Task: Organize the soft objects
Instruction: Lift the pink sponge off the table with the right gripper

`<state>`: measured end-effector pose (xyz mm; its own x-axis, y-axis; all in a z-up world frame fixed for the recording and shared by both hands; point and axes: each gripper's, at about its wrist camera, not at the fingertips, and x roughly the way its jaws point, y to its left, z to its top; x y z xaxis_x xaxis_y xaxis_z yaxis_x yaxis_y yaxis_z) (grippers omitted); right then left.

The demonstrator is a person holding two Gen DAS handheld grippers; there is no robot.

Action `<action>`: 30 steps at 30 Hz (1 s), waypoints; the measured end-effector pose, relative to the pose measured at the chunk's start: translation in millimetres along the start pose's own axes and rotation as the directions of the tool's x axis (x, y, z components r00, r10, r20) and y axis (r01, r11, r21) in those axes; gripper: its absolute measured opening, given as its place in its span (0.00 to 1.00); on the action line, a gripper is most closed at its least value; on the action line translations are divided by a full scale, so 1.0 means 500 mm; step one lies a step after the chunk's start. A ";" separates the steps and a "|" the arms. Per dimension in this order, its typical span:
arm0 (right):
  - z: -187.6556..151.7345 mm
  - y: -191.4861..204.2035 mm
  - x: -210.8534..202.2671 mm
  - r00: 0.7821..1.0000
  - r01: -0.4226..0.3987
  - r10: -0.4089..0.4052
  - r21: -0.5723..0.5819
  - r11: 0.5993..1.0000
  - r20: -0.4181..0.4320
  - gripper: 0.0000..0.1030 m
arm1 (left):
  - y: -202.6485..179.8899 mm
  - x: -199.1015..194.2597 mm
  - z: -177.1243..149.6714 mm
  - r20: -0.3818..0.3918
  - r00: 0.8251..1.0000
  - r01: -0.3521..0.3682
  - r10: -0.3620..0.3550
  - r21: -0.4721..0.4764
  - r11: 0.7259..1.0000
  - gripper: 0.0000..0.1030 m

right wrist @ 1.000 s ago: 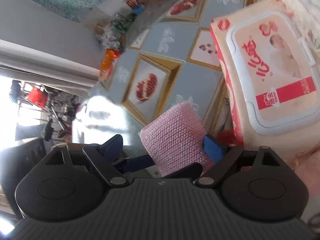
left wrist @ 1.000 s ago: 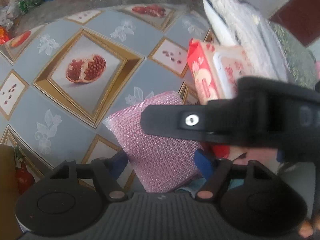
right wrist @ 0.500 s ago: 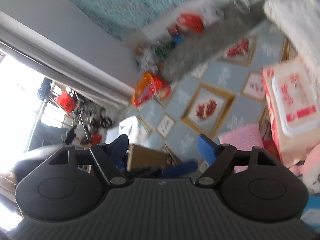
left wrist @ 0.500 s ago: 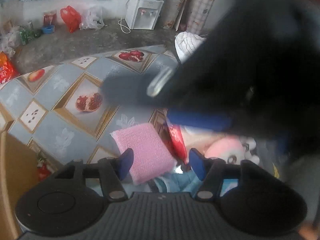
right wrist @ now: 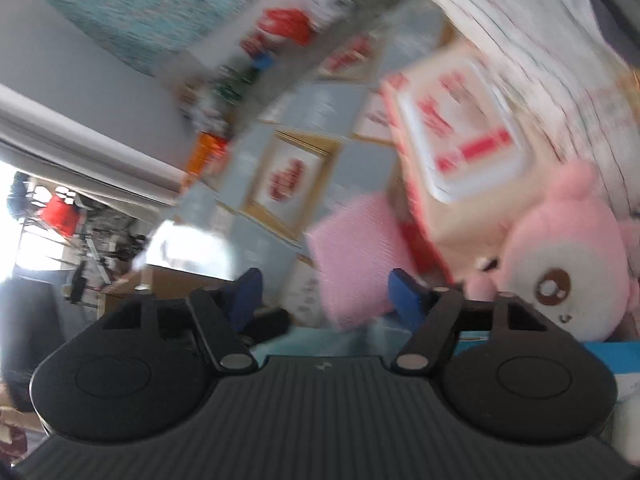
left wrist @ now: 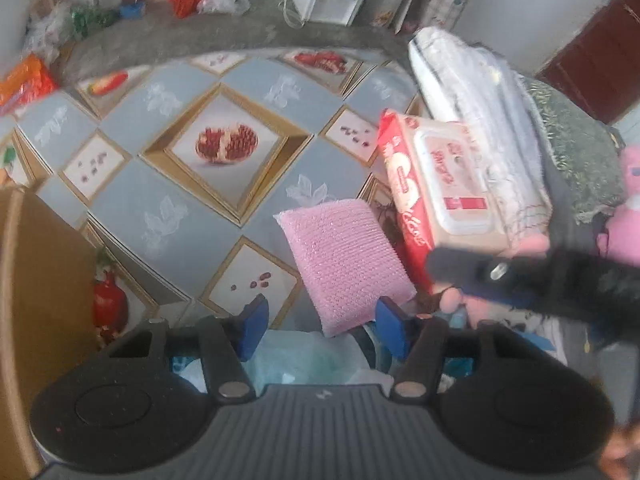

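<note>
Beside wipes pack (left wrist: 444, 184), pink sponge (left wrist: 348, 260)

Support surface: table under a patterned oilcloth.

The table (left wrist: 192, 208) carries a grey-blue cloth printed with gold-framed pomegranate panels. Lying directly on it: a pink sponge pad (left wrist: 348, 264), flat, at 4 o'clock from the central pomegranate panel; a red-and-white wet-wipes pack (left wrist: 440, 184) at 3 o'clock, just beside the pad; folded white textiles (left wrist: 480, 92) at 2 o'clock, behind the pack.
</note>
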<state>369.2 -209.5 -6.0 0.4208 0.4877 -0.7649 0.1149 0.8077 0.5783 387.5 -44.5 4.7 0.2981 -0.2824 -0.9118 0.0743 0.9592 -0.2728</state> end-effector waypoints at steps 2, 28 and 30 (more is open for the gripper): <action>-0.004 -0.019 0.029 0.999 0.031 -0.030 0.017 0.999 -0.024 0.56 | 0.005 0.023 0.008 -0.019 1.000 0.002 -0.003 -0.024 1.000 0.53; 0.018 0.001 0.082 1.000 -0.024 0.024 -0.054 0.998 0.005 0.50 | 0.118 0.027 0.049 0.029 1.000 0.012 -0.005 -0.243 0.970 0.59; 0.030 0.015 0.078 1.000 0.012 -0.010 -0.112 0.994 0.016 0.55 | 0.120 0.018 0.039 0.019 1.000 0.005 -0.001 -0.233 0.972 0.61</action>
<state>400.0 -189.2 -27.2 0.4340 0.4742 -0.7660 0.0186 0.8453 0.5339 413.1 10.8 -13.9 0.3164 -0.2830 -0.9054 -0.1479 0.9281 -0.3417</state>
